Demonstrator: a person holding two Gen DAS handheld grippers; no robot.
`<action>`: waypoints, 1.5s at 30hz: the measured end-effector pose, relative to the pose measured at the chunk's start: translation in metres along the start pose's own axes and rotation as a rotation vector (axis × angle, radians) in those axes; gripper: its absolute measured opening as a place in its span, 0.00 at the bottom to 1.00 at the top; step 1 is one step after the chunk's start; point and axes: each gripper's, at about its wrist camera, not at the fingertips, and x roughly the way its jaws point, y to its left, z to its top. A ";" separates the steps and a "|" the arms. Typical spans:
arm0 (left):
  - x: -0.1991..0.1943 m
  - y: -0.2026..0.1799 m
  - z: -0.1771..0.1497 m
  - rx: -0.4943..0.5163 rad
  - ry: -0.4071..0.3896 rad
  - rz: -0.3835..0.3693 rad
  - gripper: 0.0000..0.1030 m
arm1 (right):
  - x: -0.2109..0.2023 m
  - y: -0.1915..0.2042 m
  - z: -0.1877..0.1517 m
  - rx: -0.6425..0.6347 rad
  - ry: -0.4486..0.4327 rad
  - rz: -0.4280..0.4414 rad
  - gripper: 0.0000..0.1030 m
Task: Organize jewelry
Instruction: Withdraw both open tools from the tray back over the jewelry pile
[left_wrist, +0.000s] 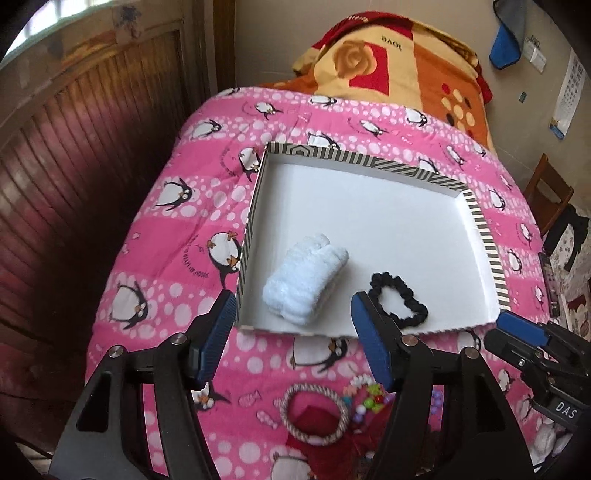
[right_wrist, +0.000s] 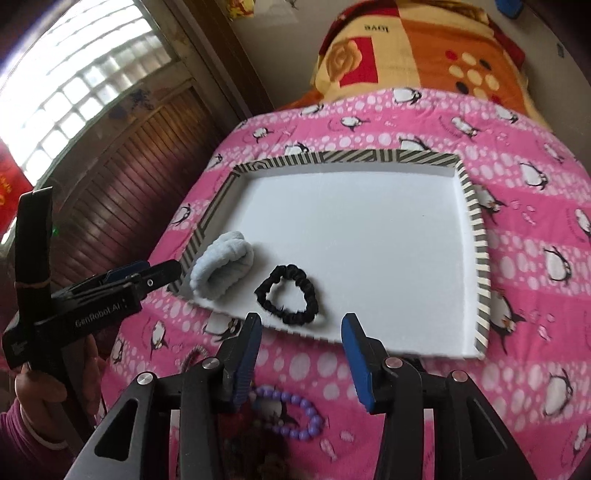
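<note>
Honestly, both grippers sat low over the near edge of the bed when I looked. My left gripper (left_wrist: 291, 339) pointed forward toward the box, its blue-padded fingers (left_wrist: 216, 343) spread wide apart and holding nothing. My right gripper (right_wrist: 301, 356) was likewise released, its two fingers (right_wrist: 356, 360) well apart with nothing between them, aimed at the box's near edge. From the right wrist view I saw the left gripper off to the left, held in the person's hand (right_wrist: 40, 384) and level with the box's near left corner; from the left wrist view the right gripper's blue tip showed at the far right, just beside the box's near right corner.

A shallow box (left_wrist: 484, 236) with a striped rim and white inside lay on the pink penguin quilt (left_wrist: 184, 206). Inside it, near the front left corner, lay a rolled pale blue fluffy band (left_wrist: 306, 280); in the left view its long axis ran diagonally, from near-left to far-right. Just to its right, apart from it, a black scrunchie (left_wrist: 399, 299) lay flat on the box floor near the front edge, pulled into an irregular loop that was wider side to side.

Outside the box, on the quilt below my grippers, lay a twisted rope bangle (left_wrist: 314, 413) flat as a ring, a multicoloured bead bracelet (left_wrist: 364, 400) just beside it, and a purple bead bracelet (right_wrist: 299, 417) lying as a curved loop under the right gripper
</note>
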 end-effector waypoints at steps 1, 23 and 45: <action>-0.005 -0.001 -0.003 0.003 -0.007 0.004 0.63 | -0.004 0.000 -0.004 -0.003 -0.004 -0.001 0.42; -0.073 -0.035 -0.090 0.019 -0.030 0.025 0.63 | -0.080 -0.018 -0.088 -0.042 -0.034 -0.125 0.42; -0.081 -0.046 -0.135 -0.047 0.046 -0.017 0.63 | -0.110 -0.055 -0.128 -0.040 -0.023 -0.174 0.46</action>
